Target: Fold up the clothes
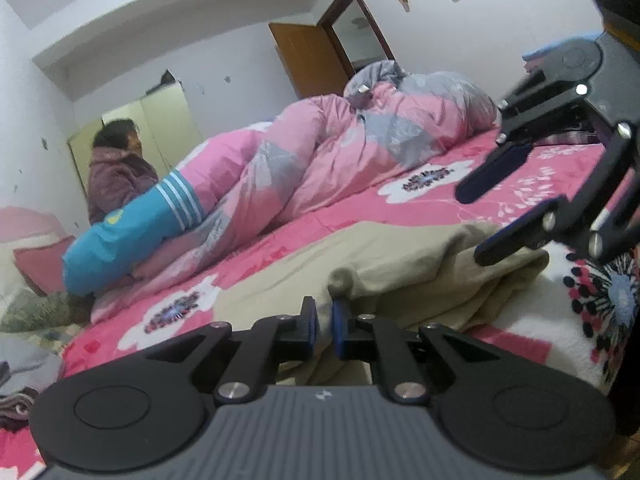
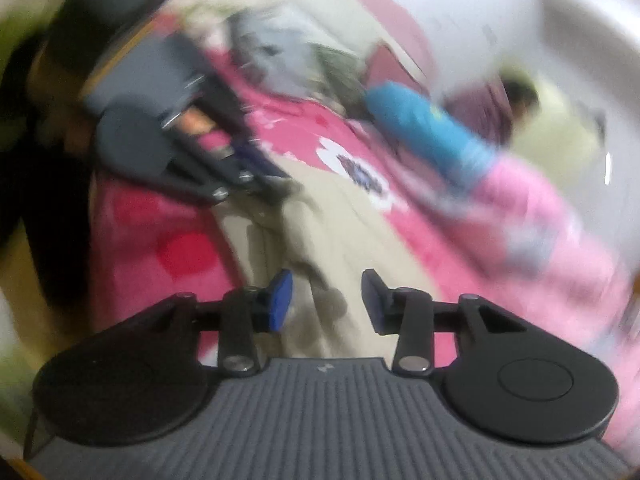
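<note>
While left claw (image 1: 325, 322) pinches beige garment (image 1: 400, 268), right claw (image 2: 326, 300) seemingly gapes empty.

A lived-in home bedroom: a bed (image 1: 440, 200) spread with a bright pink floral sheet, a pink-and-grey quilt (image 1: 320, 160) bunched along its far side and a beige garment (image 1: 400, 264) lying loose on top. Pale green wardrobe doors (image 1: 160, 120) stand against a scuffed white wall, beside a brown wooden door (image 1: 308, 60). A person in a purple jacket (image 1: 116, 172) sits at the bed's far edge, near a blue striped garment (image 1: 128, 232).
</note>
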{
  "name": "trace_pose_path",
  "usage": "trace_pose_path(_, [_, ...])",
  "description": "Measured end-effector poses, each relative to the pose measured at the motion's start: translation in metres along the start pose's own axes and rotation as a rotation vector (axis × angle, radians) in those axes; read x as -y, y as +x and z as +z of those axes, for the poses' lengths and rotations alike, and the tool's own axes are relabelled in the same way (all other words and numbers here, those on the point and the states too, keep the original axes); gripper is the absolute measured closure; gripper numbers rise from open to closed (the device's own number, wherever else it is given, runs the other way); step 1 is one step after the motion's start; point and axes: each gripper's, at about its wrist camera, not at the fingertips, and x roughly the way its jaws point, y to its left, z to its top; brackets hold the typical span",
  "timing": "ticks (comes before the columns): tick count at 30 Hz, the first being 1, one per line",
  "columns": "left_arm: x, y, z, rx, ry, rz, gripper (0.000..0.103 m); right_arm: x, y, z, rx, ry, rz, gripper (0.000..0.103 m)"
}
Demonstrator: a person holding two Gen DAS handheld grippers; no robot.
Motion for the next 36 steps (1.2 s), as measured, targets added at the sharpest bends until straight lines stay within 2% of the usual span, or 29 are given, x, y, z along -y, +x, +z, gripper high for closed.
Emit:
trace_pose_path(2, [0.002,-0.002,0.001,0.009,0.007,0.01,0.094,0.008,-0.001,-0.003,0.0,0.106,0.025,0.064])
trace_pose_path(5, [0.001,-0.005,0.002,0.019,0.002,0.012,0.095,0.004,0.008,-0.007,0.011,0.132,0.031,0.065])
trace_pose_path(8, [0.001,-0.01,0.002,0.032,0.0,0.018,0.096,-0.004,0.021,-0.015,0.004,0.153,-0.02,0.068])
trace_pose_path(10, [0.001,-0.012,0.002,0.042,-0.001,0.023,0.097,-0.005,0.025,-0.017,0.014,0.207,-0.057,0.078])
trace_pose_path(11, [0.002,-0.014,0.002,0.049,-0.001,0.027,0.097,-0.007,0.025,-0.017,0.022,0.225,-0.089,0.079])
trace_pose_path(15, [0.0,-0.019,0.003,0.071,-0.025,0.023,0.097,-0.033,0.027,-0.015,0.045,0.135,-0.216,0.08])
trace_pose_path(18, [0.003,-0.019,0.001,0.073,-0.011,0.024,0.097,-0.036,0.036,-0.022,0.027,0.189,-0.223,0.08])
trace_pose_path(21, [0.005,-0.021,0.001,0.084,0.004,0.016,0.098,-0.048,0.032,-0.012,0.061,0.09,-0.402,0.081])
trace_pose_path(23, [0.008,-0.019,-0.002,0.07,0.027,0.011,0.098,-0.056,0.038,-0.012,0.036,0.03,-0.478,0.078])
trace_pose_path(24, [0.01,-0.017,-0.005,0.057,0.042,0.007,0.098,-0.061,0.048,-0.017,-0.012,-0.003,-0.485,0.072])
trace_pose_path(26, [0.015,-0.013,-0.013,0.027,0.066,-0.003,0.098,-0.068,0.058,-0.027,-0.067,-0.056,-0.487,0.071])
trace_pose_path(29, [0.022,-0.012,-0.024,0.012,0.118,0.006,0.098,-0.074,0.045,-0.03,-0.049,-0.103,-0.479,0.062])
trace_pose_path(31, [0.023,-0.013,-0.026,0.015,0.126,0.009,0.098,-0.068,0.022,-0.029,0.0,-0.078,-0.407,0.052])
trace_pose_path(36, [0.026,-0.012,-0.03,0.022,0.142,0.016,0.098,-0.051,-0.025,-0.011,0.147,-0.016,-0.2,0.054])
